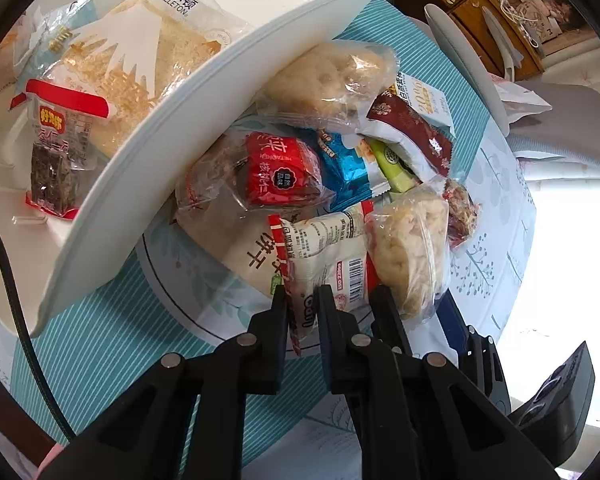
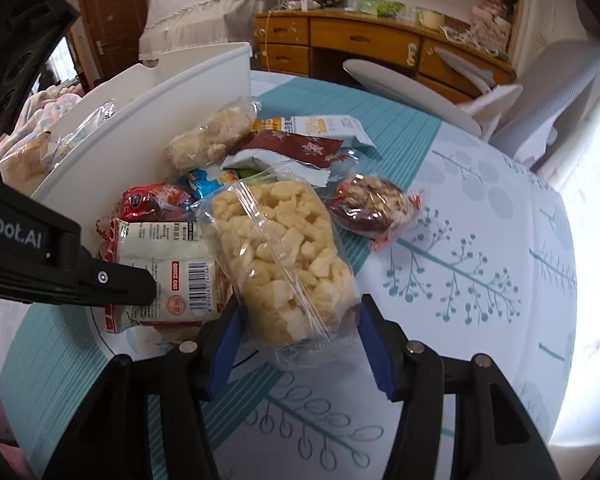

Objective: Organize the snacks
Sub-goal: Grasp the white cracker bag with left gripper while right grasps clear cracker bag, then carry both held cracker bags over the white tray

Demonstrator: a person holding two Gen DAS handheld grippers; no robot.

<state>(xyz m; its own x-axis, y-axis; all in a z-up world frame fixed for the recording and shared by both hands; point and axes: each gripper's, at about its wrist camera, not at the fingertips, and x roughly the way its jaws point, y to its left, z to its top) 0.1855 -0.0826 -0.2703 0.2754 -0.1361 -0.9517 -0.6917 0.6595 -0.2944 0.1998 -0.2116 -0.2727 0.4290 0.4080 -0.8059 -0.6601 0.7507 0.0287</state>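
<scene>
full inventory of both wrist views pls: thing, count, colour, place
white bin: 1, white, left of the pile, holds a bread pack and a red-topped dark snack
white-and-red pack: 1, barcode side up, near edge of pile
clear pack of pale puffed pieces: 1, yellowish, front of pile
second clear puffed pack: 1, pale, against the bin wall
red walnut pack: 1, red, pile centre
blue foil pack: 1, blue, mid-pile
maroon sachet: 1, dark red, back of pile
date-and-nut pack: 1, brown-red, right, apart from pile
tablecloth: 1, white and teal, under everything
left hand-held gripper: black, shut on the white-and-red pack
right hand-held gripper: black, blue pads, straddling the puffed pack
</scene>
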